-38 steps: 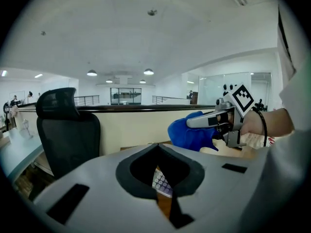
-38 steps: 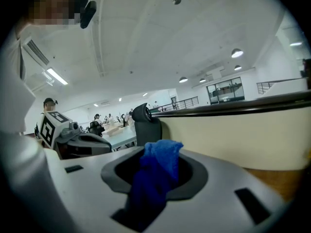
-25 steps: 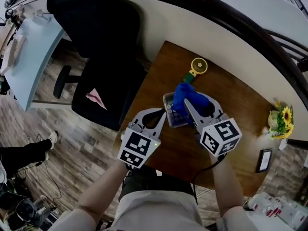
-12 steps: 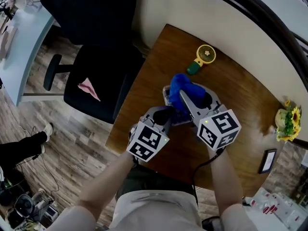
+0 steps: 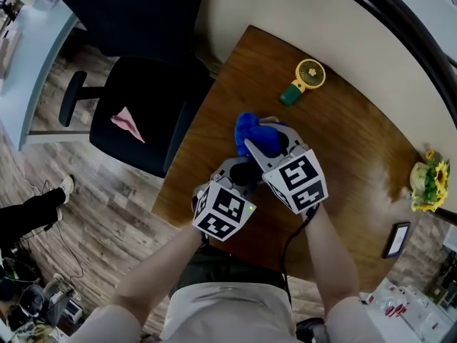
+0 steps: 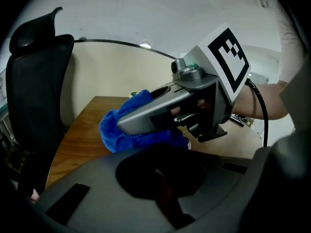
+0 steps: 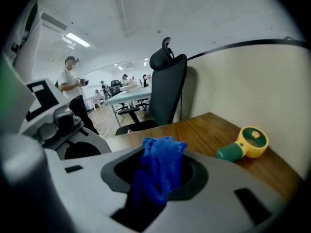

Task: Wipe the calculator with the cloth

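Note:
My right gripper (image 5: pixel 251 141) is shut on a blue cloth (image 5: pixel 247 126), which bunches out past its tips and rests over the calculator. In the right gripper view the cloth (image 7: pixel 161 165) fills the gap between the jaws. The calculator is almost wholly hidden under the cloth and both grippers. My left gripper (image 5: pixel 245 166) comes in from the near left and looks shut on the calculator's near edge, with something dark in its gap (image 6: pixel 160 181). In the left gripper view the cloth (image 6: pixel 115 128) hangs under the right gripper (image 6: pixel 127 123), just in front.
A yellow and green hand fan (image 5: pixel 303 79) lies on the wooden table (image 5: pixel 343 141) beyond the cloth. A black office chair (image 5: pixel 143 113) with a pink scrap on its seat stands left of the table. Sunflowers (image 5: pixel 428 183) and a small frame (image 5: pixel 395 239) sit at the right edge.
The right gripper has carried the cloth leftward over the calculator, which showed before and is now covered. The left gripper has moved in from open beside the calculator to closed at its near edge.

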### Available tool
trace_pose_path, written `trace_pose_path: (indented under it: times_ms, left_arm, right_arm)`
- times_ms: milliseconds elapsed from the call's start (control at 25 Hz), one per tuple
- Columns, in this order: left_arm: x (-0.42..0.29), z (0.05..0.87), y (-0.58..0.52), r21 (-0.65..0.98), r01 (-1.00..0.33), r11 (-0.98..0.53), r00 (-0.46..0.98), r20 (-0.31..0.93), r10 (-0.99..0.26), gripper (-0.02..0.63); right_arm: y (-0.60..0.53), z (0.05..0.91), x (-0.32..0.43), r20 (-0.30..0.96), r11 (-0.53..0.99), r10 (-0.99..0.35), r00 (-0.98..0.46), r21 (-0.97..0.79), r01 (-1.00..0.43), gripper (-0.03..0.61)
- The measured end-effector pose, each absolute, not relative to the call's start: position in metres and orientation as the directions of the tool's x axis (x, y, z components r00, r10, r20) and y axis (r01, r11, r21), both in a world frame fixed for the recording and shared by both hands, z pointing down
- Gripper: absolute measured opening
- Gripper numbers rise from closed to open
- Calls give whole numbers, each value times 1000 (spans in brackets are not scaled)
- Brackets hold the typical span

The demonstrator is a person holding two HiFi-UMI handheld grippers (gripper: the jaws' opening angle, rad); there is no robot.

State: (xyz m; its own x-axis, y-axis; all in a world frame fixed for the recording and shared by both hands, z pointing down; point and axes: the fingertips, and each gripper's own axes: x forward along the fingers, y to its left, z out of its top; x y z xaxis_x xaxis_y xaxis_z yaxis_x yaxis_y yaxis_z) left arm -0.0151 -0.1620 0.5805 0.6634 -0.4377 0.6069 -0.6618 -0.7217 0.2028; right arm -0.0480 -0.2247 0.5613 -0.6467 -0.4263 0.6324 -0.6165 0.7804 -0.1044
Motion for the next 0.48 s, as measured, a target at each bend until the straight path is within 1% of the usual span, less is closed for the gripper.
trace_pose_path:
  times_ms: [80, 240, 480]
  left_arm:
    - [-15, 581, -161, 199, -665, -719, 656, 617, -436, 3]
    - [-17, 581, -166, 281, -692, -665, 663, 612, -431, 2]
    - [-17, 581, -169, 289, -700, -653, 666, 595, -450, 2]
  right_arm:
    - [-227, 566, -40, 663, 777, -441, -605, -55, -627, 137]
    - [-239, 568, -16, 683, 726, -495, -538, -16, -688, 130]
    - [-247, 571, 35, 695, 636, -560, -450, 13, -772, 127]
